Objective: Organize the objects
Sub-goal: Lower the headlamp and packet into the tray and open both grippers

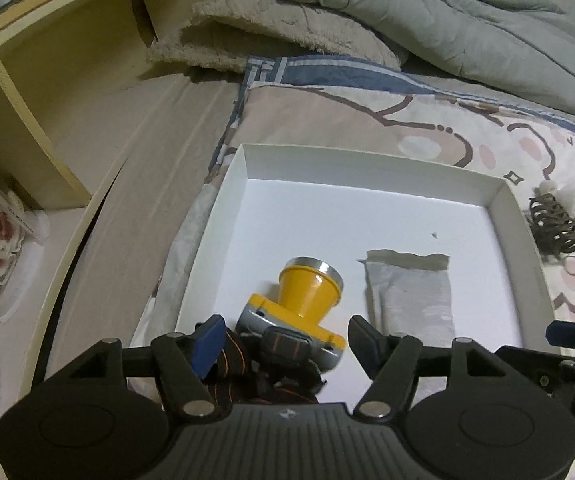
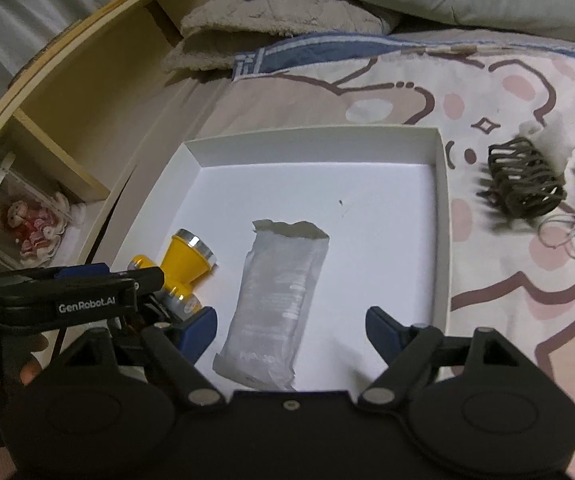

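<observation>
- Things already sit in your shallow white cardboard box (image 2: pixel 441 216): yellow headlamp with a strap (image 1: pixel 307 300) and silver foil packet (image 2: pixel 275 304).
- Your left gripper (image 1: pixel 283 336) and right gripper (image 2: pixel 291 328) stand wide, holding nothing.
- Your brown wire hair clip (image 2: pixel 523 184) waits outside on the bed cover.

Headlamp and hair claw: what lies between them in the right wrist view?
The silver pouch lies between the headlamp and the hair claw, then bare tray floor and the tray's right wall. The right wrist view shows it.
</observation>
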A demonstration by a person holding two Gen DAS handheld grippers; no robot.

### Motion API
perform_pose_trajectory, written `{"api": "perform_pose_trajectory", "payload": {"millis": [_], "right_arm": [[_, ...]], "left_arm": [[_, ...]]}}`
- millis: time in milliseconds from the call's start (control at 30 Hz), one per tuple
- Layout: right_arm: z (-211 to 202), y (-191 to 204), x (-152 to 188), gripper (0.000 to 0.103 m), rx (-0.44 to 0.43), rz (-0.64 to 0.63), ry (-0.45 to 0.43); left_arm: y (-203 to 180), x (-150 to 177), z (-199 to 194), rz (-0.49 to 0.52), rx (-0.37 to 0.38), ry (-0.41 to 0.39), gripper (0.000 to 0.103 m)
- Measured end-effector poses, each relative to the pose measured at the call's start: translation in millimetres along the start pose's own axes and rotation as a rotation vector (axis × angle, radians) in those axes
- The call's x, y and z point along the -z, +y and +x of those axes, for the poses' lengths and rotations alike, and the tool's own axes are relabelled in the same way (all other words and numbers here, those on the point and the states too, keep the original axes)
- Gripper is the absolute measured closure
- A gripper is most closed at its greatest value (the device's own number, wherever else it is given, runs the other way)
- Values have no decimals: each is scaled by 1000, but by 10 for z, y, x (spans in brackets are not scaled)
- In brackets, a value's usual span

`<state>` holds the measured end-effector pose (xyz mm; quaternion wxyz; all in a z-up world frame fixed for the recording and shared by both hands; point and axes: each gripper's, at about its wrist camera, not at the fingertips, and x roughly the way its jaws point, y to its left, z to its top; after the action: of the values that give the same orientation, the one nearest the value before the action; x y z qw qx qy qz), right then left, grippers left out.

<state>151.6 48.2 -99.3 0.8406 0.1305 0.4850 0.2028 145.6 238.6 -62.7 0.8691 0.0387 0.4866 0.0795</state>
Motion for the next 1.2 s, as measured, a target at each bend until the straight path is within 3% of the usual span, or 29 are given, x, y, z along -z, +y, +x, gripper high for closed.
{"api": "perform_pose_trajectory", "payload": {"millis": [400,733,833,1200], "right_arm": [[-500,-4,26,21,10,-141,-63],[-863,-152,35,19,41,-207,-102],[-941,-207,33,15,51,-230,-111],[-1031,-428,60,3,111,-307,-125]], "left_arm": [[-159,181,-508,-38,29,-37,34],[-393,329,-861,-63,49,-86,18],[-480,378,-945,-61,16,-110,10],[-646,532,-1020,-63,-7,-158,0]]}}
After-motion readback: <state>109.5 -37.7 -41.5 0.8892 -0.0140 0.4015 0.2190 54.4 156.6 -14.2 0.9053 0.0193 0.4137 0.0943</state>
